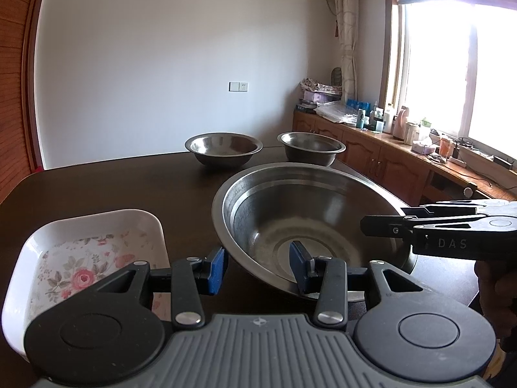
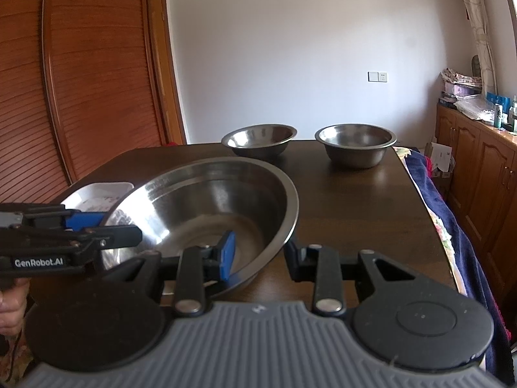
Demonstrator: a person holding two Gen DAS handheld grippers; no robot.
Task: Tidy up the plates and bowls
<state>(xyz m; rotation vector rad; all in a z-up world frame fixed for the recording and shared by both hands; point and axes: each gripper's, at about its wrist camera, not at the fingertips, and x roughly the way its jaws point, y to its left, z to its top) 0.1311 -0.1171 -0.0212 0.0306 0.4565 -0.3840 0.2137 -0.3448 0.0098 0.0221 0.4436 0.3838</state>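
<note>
A large steel basin (image 1: 310, 213) sits tilted on the dark table (image 1: 113, 184); it also shows in the right wrist view (image 2: 219, 200). My left gripper (image 1: 258, 266) is open, its jaws straddling the basin's near left rim, one pad outside, one inside. My right gripper (image 2: 258, 257) is open and straddles the basin's right rim, its left pad inside. Two smaller steel bowls (image 1: 223, 148) (image 1: 311, 147) stand at the far table edge. A white floral square dish (image 1: 87, 252) lies left of the basin.
The table's right edge (image 2: 416, 194) drops to a blue floral cloth (image 2: 452, 226). Wooden cabinets with clutter (image 1: 404, 135) run along the window wall. A louvred wooden door (image 2: 80, 80) stands at the left.
</note>
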